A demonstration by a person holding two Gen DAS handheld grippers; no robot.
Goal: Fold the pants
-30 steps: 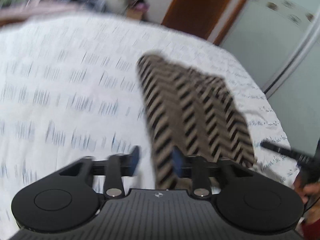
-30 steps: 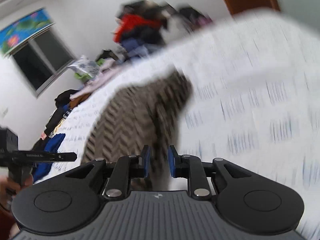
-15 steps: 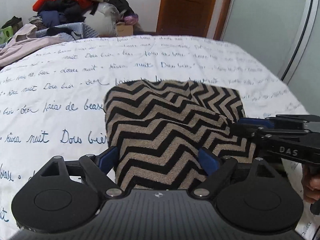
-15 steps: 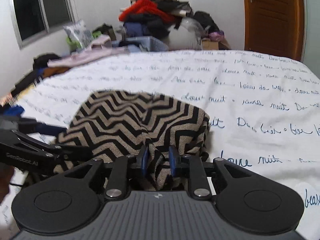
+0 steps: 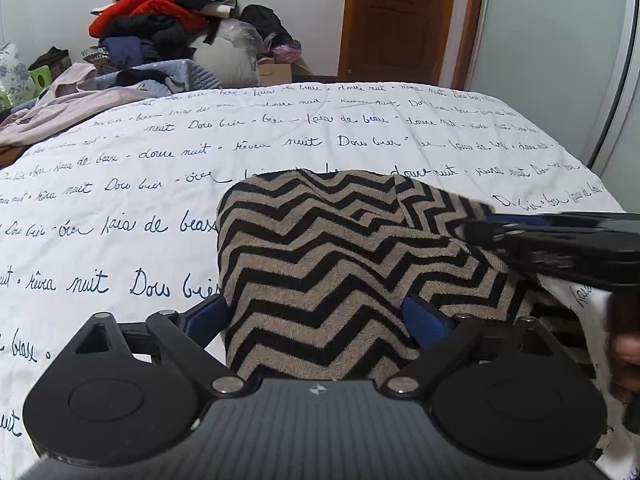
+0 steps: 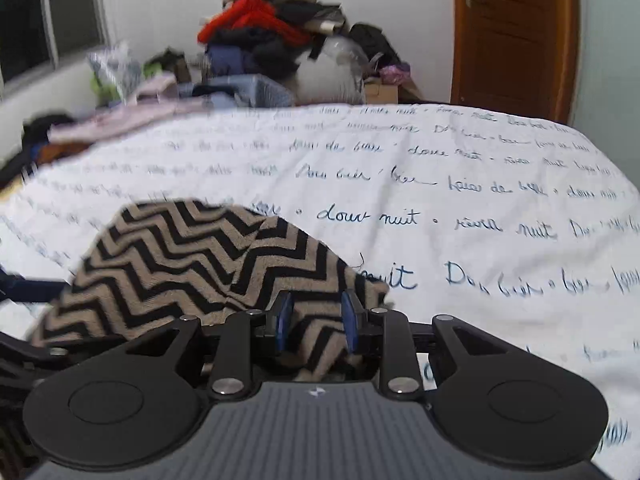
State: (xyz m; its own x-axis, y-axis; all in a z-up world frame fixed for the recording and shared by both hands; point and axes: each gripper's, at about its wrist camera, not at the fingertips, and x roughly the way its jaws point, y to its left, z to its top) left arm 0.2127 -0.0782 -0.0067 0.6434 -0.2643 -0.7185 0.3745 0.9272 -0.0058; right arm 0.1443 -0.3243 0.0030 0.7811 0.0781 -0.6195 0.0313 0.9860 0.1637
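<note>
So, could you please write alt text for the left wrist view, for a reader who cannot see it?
Folded beige-and-black zigzag knit pants lie on a white bedspread printed with blue cursive script, their near edge between the opening blue-padded fingers of the left gripper. The black right gripper reaches in from the right; piled clothes and a brown wooden door stand behind.

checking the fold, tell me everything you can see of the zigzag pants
The pants are soft, fuzzy-looking knit with black and tan zigzag stripes, folded into a compact bundle with a rounded far edge. They lie on the white script-printed bedspread. The near edge sits between the left gripper's opening jaws and the right gripper's narrower, also opening jaws.
</note>
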